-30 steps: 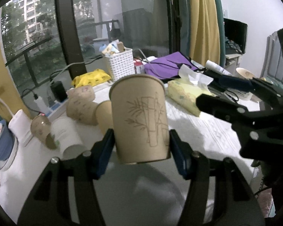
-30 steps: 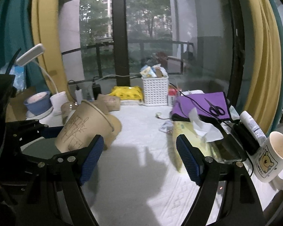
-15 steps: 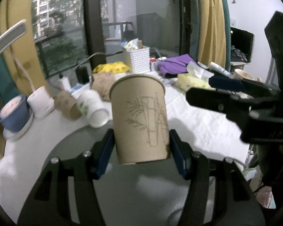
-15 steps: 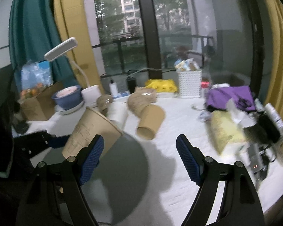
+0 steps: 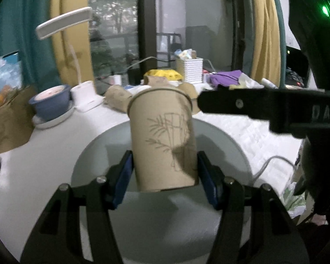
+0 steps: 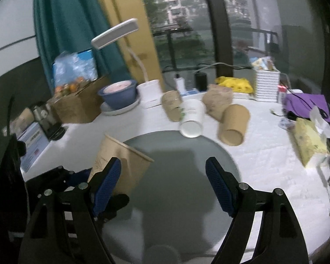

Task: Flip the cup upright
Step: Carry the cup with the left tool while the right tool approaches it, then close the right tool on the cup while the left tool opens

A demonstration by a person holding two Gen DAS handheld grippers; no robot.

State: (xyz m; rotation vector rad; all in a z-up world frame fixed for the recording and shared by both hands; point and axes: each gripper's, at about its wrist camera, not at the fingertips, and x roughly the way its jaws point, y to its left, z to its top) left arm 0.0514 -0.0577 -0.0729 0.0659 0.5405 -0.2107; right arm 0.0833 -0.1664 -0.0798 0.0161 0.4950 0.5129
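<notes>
My left gripper (image 5: 165, 178) is shut on a brown paper cup (image 5: 162, 138) with a bamboo drawing, held mouth-up above a round grey mat (image 5: 99, 149). The same cup (image 6: 129, 165) shows in the right wrist view, tilted, at the mat's left edge (image 6: 176, 145). My right gripper (image 6: 164, 180) is open and empty over the mat. Several more paper cups lie on their sides behind the mat: a white one (image 6: 192, 118), a plain brown one (image 6: 233, 125) and two patterned ones (image 6: 172, 105).
A blue bowl (image 6: 118, 93) on a plate, a white desk lamp (image 6: 143, 83) and a cardboard box (image 6: 77, 105) stand at the back left. A white basket (image 6: 267, 85), a purple cloth (image 6: 305, 105) and a yellow tissue pack (image 6: 310, 143) are at the right.
Both grippers have swung to the left across the table. The left gripper still holds the cup, which is now over the grey mat.
</notes>
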